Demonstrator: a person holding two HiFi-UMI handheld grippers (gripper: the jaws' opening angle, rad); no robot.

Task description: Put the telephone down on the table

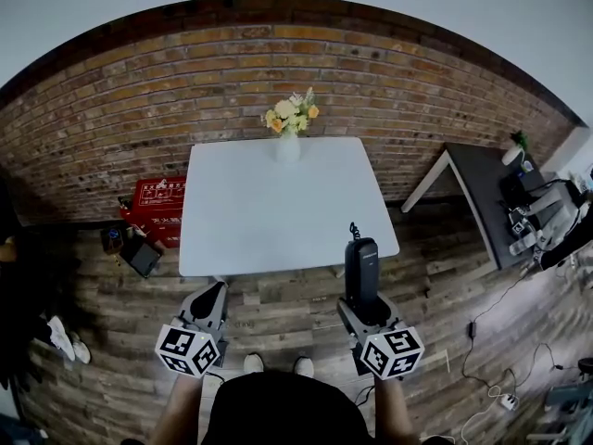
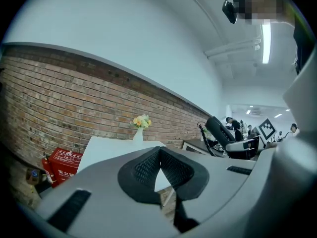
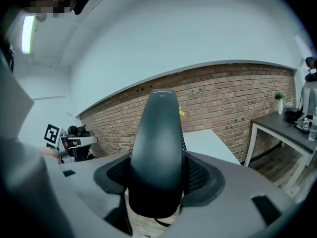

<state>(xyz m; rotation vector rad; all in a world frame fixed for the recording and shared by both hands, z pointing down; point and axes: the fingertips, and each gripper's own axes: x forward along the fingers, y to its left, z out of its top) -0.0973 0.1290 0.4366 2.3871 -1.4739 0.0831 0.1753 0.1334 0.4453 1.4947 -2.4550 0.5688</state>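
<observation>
A black telephone (image 1: 361,267) stands clamped between the pads of the right gripper (image 1: 363,308), its upper end jutting past the fingertips with a curl of cord at the tip. Just ahead of those fingers lies the near right corner of the white table (image 1: 269,202). Off to their left, the left gripper (image 1: 211,297) hangs with its fingers together on nothing. A vase of flowers (image 1: 290,130) sits at the table's far edge, well beyond both. The approach looks to be in hand. The next move calls for reaching forward over bare tabletop, lowering the handset flat, then spreading the fingers.
</observation>
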